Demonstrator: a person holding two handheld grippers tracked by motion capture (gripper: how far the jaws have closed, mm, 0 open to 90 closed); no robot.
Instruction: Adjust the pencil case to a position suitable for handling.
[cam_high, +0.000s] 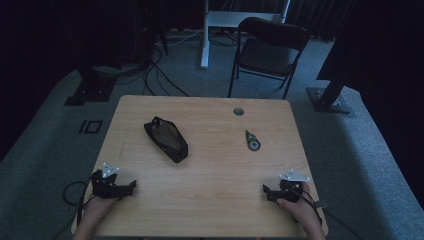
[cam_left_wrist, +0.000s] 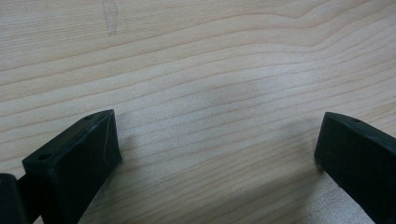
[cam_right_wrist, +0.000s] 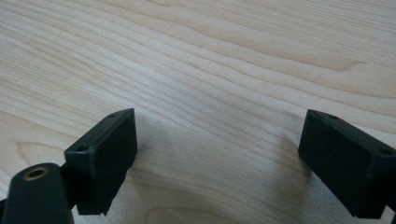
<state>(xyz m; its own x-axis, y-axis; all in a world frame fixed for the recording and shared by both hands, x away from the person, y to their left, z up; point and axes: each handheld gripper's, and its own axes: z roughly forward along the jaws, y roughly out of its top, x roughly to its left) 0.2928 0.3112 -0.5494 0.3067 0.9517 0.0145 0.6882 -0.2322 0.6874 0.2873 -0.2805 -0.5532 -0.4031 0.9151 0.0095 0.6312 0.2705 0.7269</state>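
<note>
A black pouch (cam_high: 166, 138) lies on the wooden table (cam_high: 210, 165), left of centre. A small green and black tape dispenser (cam_high: 252, 140) lies right of centre. My left gripper (cam_high: 131, 186) rests near the front left corner, far from both, open with bare wood between its jaws (cam_left_wrist: 217, 140). My right gripper (cam_high: 266, 192) rests near the front right corner, open as well, with nothing between its jaws (cam_right_wrist: 219, 140).
A round cable hole (cam_high: 238, 111) sits near the table's far edge. Beyond the table stand a dark folding chair (cam_high: 267, 52), a white desk leg (cam_high: 204, 35) and black stands with cables on the grey carpet.
</note>
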